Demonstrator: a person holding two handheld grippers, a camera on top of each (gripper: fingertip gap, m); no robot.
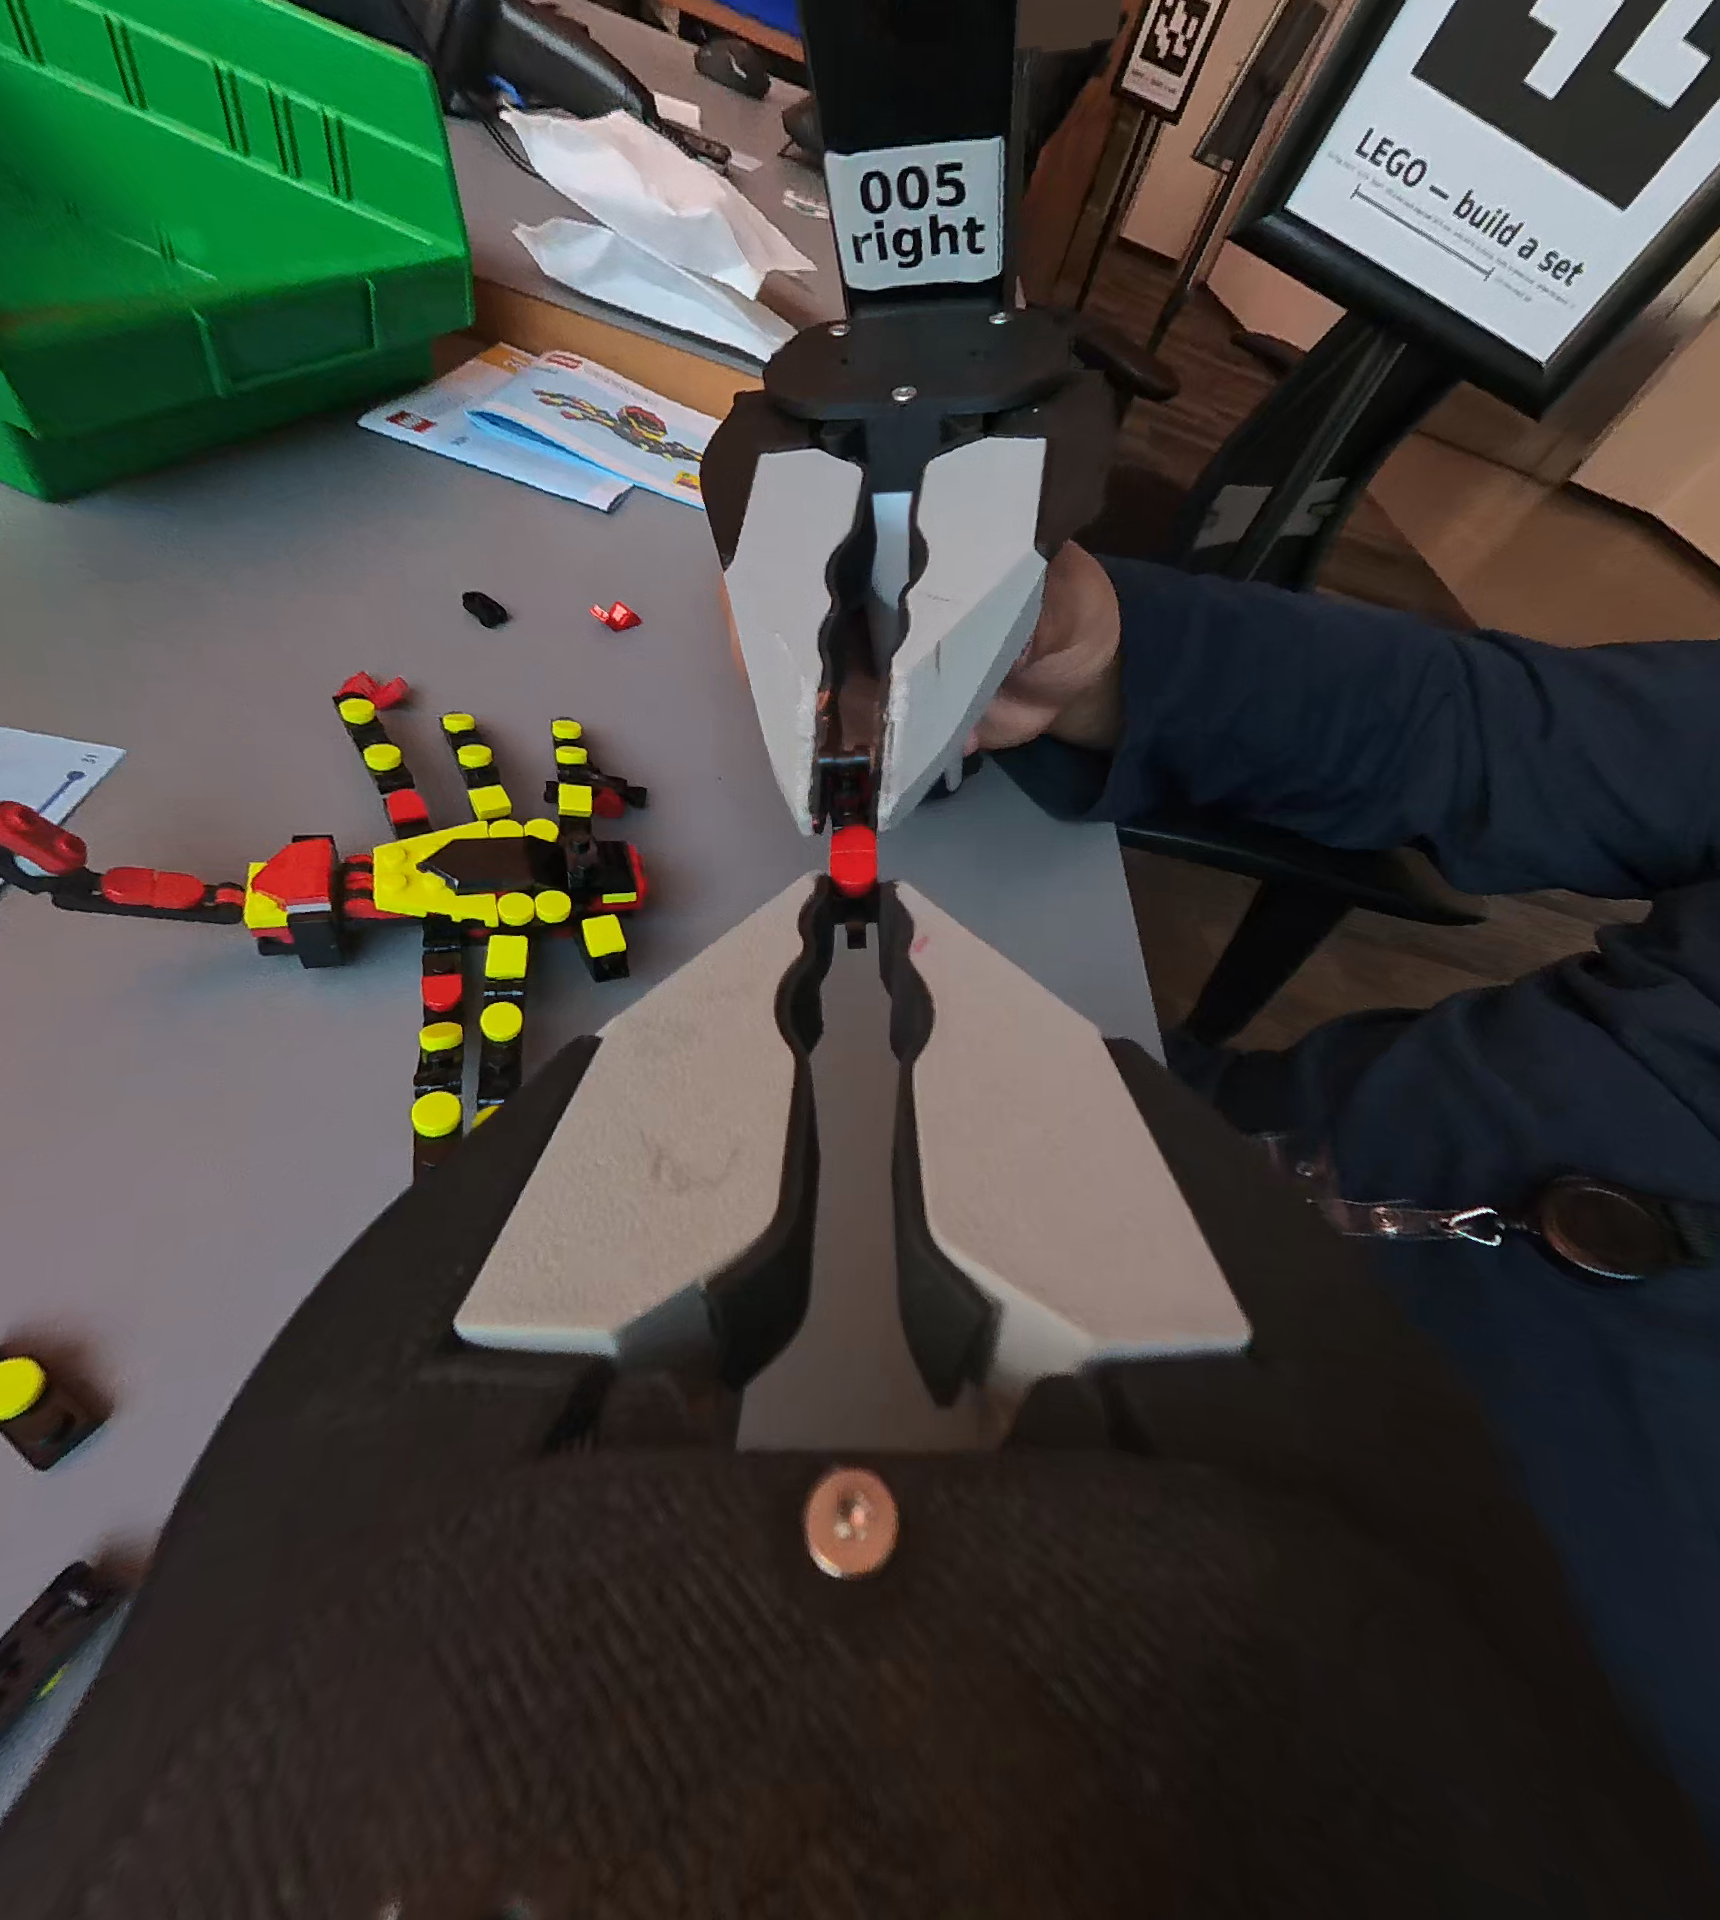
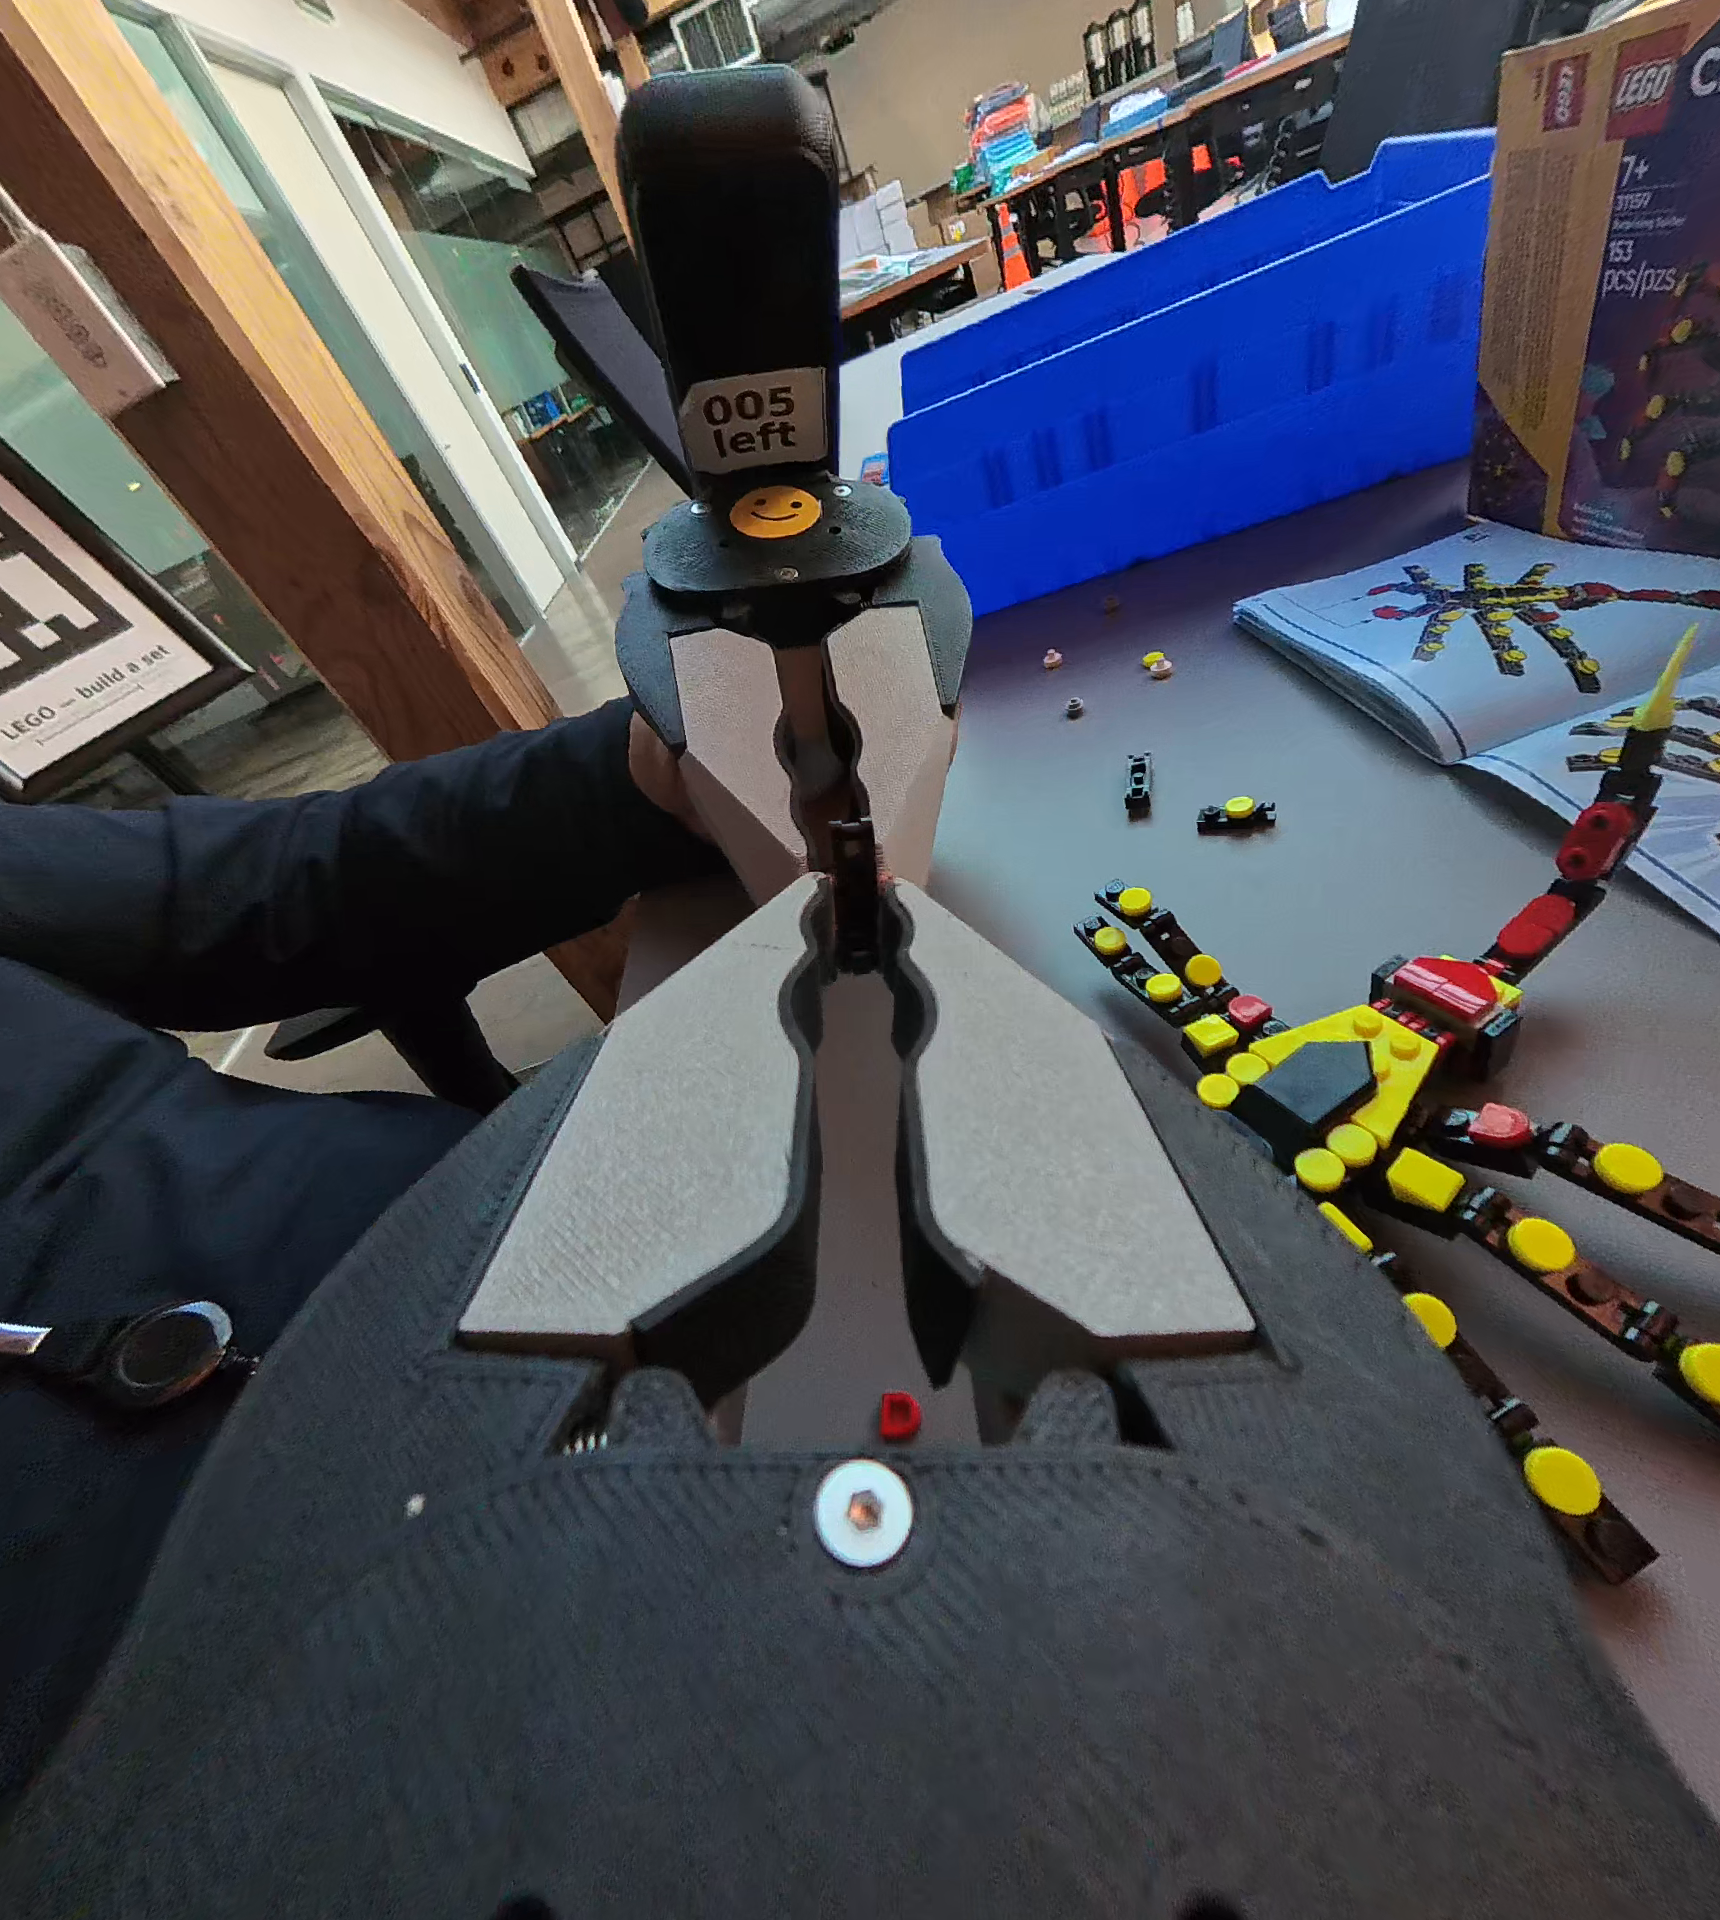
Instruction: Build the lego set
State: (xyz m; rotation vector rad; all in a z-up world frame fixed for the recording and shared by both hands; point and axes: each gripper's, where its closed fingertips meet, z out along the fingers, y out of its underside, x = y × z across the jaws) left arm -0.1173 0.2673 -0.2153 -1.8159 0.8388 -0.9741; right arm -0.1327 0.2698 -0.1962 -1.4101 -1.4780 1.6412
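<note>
Small black-and-red leg piece (image 1: 852, 868) sits in the air between my two grippers, above the counter (image 1: 212, 582) edge. My left gripper (image 1: 851, 902) is pinched nearly closed on one end, my right gripper (image 2: 851, 914) clamped on the other, tips facing. The part-built scorpion model (image 1: 440, 883) lies on the counter beside them, instruction booklet (image 2: 1521, 644) beyond, green bin (image 1: 160, 239) farther back.
</note>
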